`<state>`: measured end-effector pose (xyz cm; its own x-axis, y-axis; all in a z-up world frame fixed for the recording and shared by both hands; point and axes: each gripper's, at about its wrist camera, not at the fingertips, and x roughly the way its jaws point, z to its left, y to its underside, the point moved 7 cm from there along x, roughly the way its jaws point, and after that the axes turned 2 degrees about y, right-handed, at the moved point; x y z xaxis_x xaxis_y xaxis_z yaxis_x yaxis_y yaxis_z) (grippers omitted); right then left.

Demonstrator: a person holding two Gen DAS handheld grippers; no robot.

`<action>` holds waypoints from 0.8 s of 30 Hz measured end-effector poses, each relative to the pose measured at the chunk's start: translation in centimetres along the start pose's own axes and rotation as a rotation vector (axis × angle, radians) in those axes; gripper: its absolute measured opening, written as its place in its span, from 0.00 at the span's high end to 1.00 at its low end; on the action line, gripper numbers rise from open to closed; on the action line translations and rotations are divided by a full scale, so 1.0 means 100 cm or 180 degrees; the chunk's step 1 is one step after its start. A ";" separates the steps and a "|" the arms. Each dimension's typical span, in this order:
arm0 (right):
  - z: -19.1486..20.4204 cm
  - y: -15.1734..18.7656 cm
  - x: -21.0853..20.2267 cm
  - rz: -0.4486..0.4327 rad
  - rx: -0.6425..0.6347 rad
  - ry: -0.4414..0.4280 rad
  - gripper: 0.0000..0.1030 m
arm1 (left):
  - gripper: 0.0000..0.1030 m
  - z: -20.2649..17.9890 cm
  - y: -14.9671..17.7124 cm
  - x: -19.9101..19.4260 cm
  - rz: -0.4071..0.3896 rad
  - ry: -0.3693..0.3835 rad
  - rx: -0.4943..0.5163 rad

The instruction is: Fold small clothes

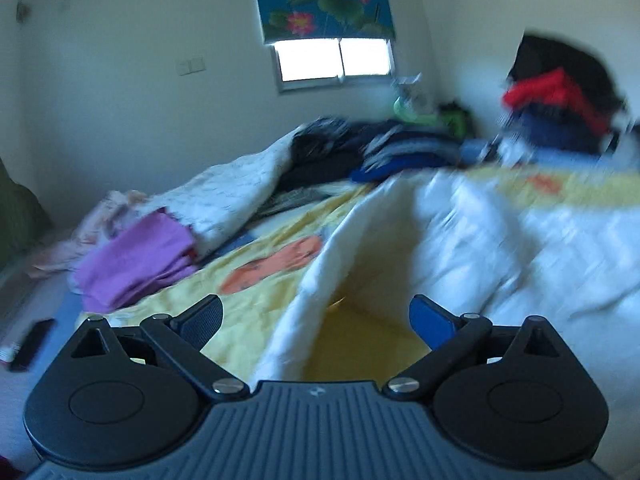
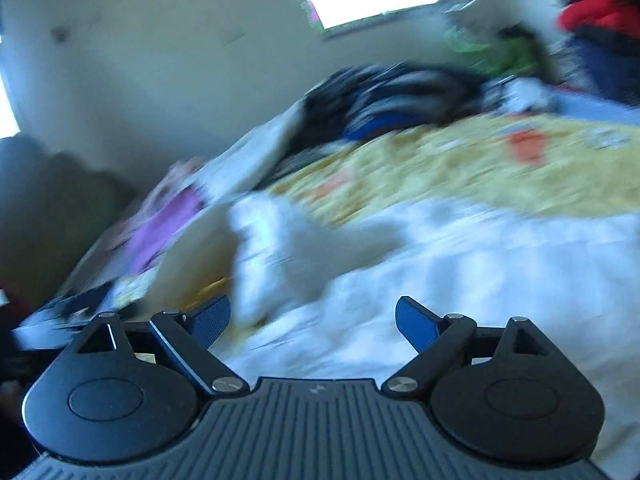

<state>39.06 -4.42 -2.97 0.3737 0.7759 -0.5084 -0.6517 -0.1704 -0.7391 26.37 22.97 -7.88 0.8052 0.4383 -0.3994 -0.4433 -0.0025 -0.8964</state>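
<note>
A white padded cloth (image 1: 500, 240) lies rumpled over a yellow quilt (image 1: 256, 280) with orange patches. One fold of it stands up and forms a hollow in front of my left gripper (image 1: 316, 320), which is open and holds nothing. In the blurred right wrist view the same white cloth (image 2: 460, 264) spreads below my right gripper (image 2: 312, 320), whose jaws stand wide apart with nothing between them. A folded purple garment (image 1: 136, 256) sits at the left of the bed. A heap of dark and blue clothes (image 1: 372, 152) lies at the far side.
A stack of red, blue and black clothes (image 1: 560, 104) rises at the right. Green items (image 1: 432, 116) sit by the far wall under a window (image 1: 332, 60). A dark phone-like object (image 1: 32, 344) lies at the bed's left edge. Pink fabric (image 1: 100, 216) lies behind the purple garment.
</note>
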 end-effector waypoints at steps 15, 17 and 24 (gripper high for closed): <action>0.002 0.016 -0.008 0.0087 0.0367 0.0024 0.10 | 0.92 0.070 0.000 0.077 0.1278 0.1383 -0.1777; -0.012 0.015 -0.018 0.0002 0.0541 -0.0004 0.10 | 0.92 0.067 -0.035 0.056 0.1137 0.1671 -0.1870; -0.078 0.006 -0.069 -0.0339 0.1357 -0.0246 0.08 | 0.92 -0.030 -0.134 -0.022 0.1152 0.2918 -0.1602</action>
<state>41.28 -14.60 -3.34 0.4136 0.8214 -0.3927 -0.8322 0.1661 -0.5290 31.72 19.29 4.47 0.7391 -0.4935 -0.4584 -0.6683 -0.4524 -0.5906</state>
